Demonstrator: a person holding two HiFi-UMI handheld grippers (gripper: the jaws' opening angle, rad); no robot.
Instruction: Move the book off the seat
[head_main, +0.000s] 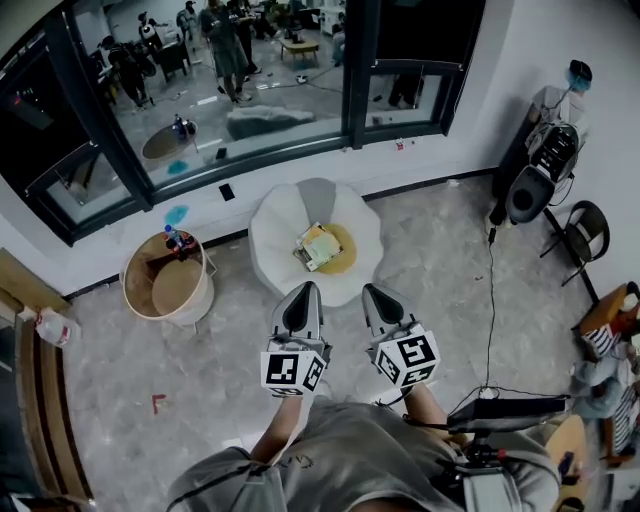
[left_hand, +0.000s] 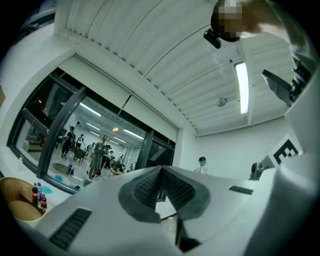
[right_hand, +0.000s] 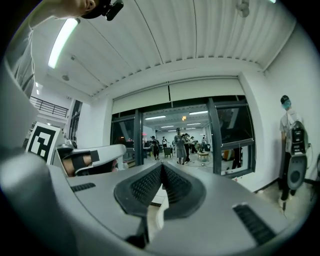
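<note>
A small book (head_main: 318, 246) lies on a yellow cushion in the middle of a round white seat (head_main: 272, 232) under the window. In the head view my left gripper (head_main: 304, 297) and right gripper (head_main: 378, 299) are held side by side just short of the seat's near edge, both pointing toward it. Both are shut with nothing between the jaws. Neither touches the seat or the book. In the left gripper view the left gripper (left_hand: 161, 171) shows its ribbed pads pressed together. The right gripper (right_hand: 162, 169) looks the same in its own view, and the left gripper (right_hand: 92, 159) shows beside it.
A round wooden tub (head_main: 166, 280) with bottles on its rim stands left of the seat. A black cable (head_main: 489, 300) runs across the marble floor on the right, toward a speaker on a stand (head_main: 528, 192) and a folding chair (head_main: 578, 233). A person (right_hand: 287, 125) stands by the right wall.
</note>
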